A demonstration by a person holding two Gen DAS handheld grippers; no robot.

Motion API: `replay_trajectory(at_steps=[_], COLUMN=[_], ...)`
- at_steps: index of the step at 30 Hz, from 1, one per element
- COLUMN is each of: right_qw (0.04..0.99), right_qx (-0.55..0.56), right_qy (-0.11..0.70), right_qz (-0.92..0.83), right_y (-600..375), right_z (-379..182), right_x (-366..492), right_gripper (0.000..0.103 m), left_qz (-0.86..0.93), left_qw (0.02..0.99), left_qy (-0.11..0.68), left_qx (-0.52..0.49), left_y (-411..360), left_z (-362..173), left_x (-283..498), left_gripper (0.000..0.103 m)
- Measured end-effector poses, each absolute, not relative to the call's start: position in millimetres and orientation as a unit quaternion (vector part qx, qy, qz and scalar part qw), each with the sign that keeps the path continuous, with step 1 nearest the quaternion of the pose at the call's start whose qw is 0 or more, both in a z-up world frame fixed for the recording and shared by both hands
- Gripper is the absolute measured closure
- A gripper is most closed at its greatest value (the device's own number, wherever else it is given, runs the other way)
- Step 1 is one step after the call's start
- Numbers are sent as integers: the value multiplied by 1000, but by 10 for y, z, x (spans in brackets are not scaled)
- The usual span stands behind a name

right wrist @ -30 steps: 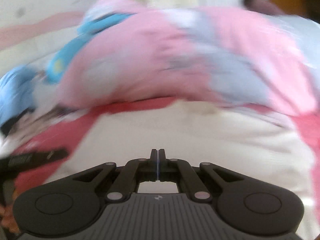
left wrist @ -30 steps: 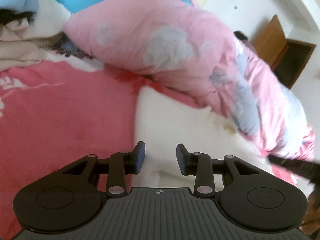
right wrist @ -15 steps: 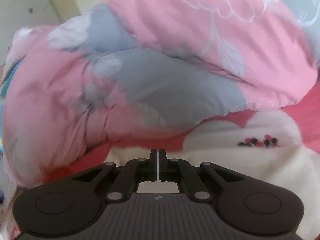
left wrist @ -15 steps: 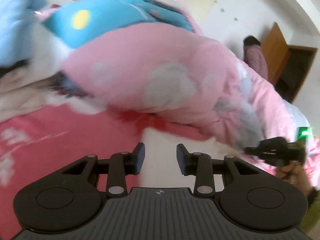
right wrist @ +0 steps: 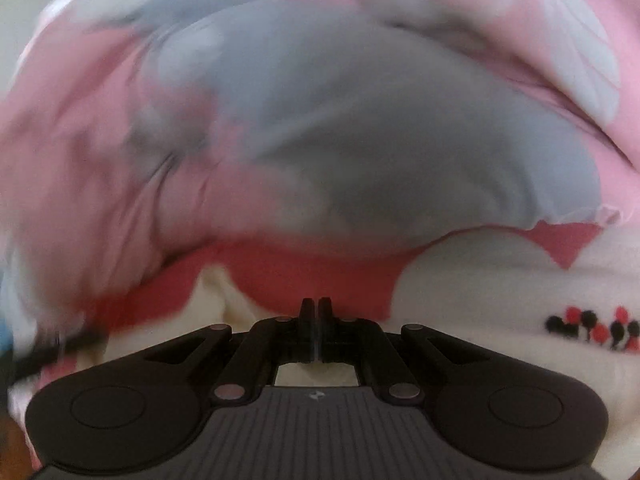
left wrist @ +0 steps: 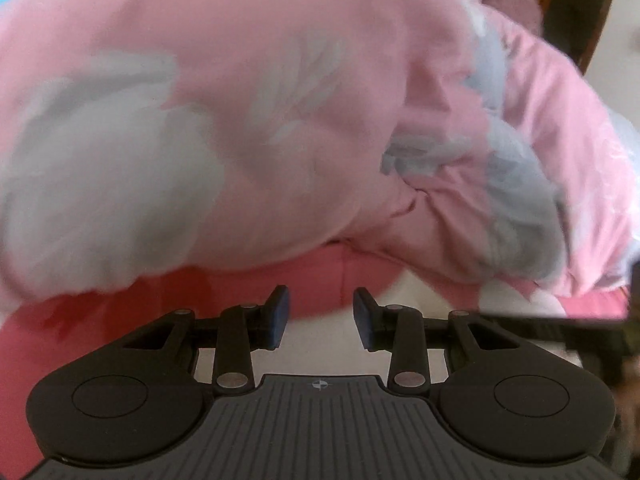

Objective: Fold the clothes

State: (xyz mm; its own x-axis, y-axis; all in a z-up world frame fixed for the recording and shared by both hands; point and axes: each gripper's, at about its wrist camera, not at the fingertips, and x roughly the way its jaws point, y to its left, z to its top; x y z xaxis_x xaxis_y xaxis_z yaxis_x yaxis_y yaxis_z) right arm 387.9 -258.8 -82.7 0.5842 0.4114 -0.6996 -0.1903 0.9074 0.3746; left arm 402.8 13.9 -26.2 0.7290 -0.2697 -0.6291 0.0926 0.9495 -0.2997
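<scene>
Up close, both grippers face the pink quilt (left wrist: 280, 120)
Left gripper (left wrist: 321, 318) parted, empty; right gripper (right wrist: 315, 330) closed over cream cloth (right wrist: 500, 300)

No words or numbers can be read in either view. The only signs are a small round cross-mark low in the centre of the left gripper (left wrist: 321, 317) body, and a red and black dotted motif on the cream garment (right wrist: 500, 280) at right, too blurred to read
</scene>
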Motion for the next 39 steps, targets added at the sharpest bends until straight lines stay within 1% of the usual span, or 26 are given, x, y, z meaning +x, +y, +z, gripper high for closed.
replay_trajectory(at_steps=[6, 10, 14, 21, 27, 31, 35, 39], right_qw=[893, 901, 905, 908, 910, 914, 919, 910], right_qx=[44, -17, -40, -10, 23, 58, 87, 29], right_qy=[396, 373, 355, 342, 338, 335, 314, 322], right_qz=[210, 221, 231, 241, 241, 221, 221, 259], right_y=[-2501, -2388, -2370, -2435, -2524, -2660, -2722, -2474], right_z=[-800, -811, -808, -840, -856, -835, -705, -722], right_x=[3655, 3541, 3479, 3513, 3524, 3572, 3553, 3572], right_gripper=[103, 103, 103, 103, 103, 103, 103, 103], left_qz=[-107, -133, -142, -191, -191, -186, -183, -178], left_qw=[920, 913, 909, 908, 922, 926, 928, 931], left_qy=[360, 360, 366, 366, 320, 297, 281, 254], left_qx=[-109, -137, -142, -62, 102, 137, 159, 194], left_y=[-157, -260, -301, -376, -535, -555, -649, -665], left_z=[-415, -488, -590, -632, -669, -693, -685, -659], left_x=[4458, 4589, 4690, 4464, 4085, 3985, 4057, 4003], left_gripper=[68, 68, 68, 68, 68, 68, 68, 68])
